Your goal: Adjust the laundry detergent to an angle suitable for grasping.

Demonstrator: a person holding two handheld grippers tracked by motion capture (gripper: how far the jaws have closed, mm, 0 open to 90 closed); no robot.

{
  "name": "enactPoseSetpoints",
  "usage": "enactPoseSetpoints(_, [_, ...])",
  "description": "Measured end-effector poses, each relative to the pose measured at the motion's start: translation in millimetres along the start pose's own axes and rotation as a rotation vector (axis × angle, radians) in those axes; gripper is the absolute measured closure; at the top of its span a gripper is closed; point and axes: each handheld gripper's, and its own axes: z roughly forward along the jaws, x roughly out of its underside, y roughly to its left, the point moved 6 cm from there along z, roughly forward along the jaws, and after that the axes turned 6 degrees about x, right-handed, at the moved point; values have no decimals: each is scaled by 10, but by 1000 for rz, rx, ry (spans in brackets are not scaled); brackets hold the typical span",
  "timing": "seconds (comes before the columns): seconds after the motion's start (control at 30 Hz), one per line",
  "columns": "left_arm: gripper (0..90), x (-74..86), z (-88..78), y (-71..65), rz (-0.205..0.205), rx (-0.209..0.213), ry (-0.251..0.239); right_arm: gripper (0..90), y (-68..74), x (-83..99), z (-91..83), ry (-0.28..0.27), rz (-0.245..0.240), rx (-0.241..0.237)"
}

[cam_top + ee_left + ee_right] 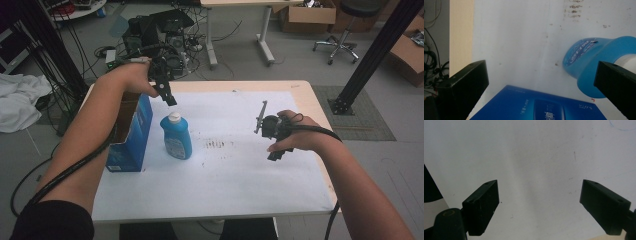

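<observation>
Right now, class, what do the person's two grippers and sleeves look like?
Both the left gripper and right gripper are black, with blocky, flat-faced jaws. A black cable trails from each. The person wears a dark short sleeve; the forearms are uncovered.

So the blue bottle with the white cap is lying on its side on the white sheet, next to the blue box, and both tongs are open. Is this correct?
Not quite: the blue bottle is standing upright, its white cap on top, as the high view shows. The rest holds: it stands on the white sheet next to the blue box, and the left tongs and right tongs are both open, holding nothing.
</observation>
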Motion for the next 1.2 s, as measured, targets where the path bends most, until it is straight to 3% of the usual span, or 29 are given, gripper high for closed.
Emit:
enactPoseSetpoints(0.27, [2, -37, -4, -2, 8, -1, 24, 158, -17, 8, -3, -5, -2, -6])
enactPoseSetpoints(0.67, [2, -26, 30, -21, -3, -6, -1, 158, -25, -19, -18, -12, -11, -13])
enactPoseSetpoints(0.93, [2, -103, -133, 3, 7, -31, -4, 159, -19, -11, -49, -12, -20, -11])
enactPoseSetpoints(1.07, [2, -137, -146, -3, 23, -34, 17, 158, 2, -22, -75, -23, -9, -3])
enactPoseSetpoints(1.2, [2, -164, -169, -13, 33, -33, 2, 158, 0, -11, -92, -11, -11, 5])
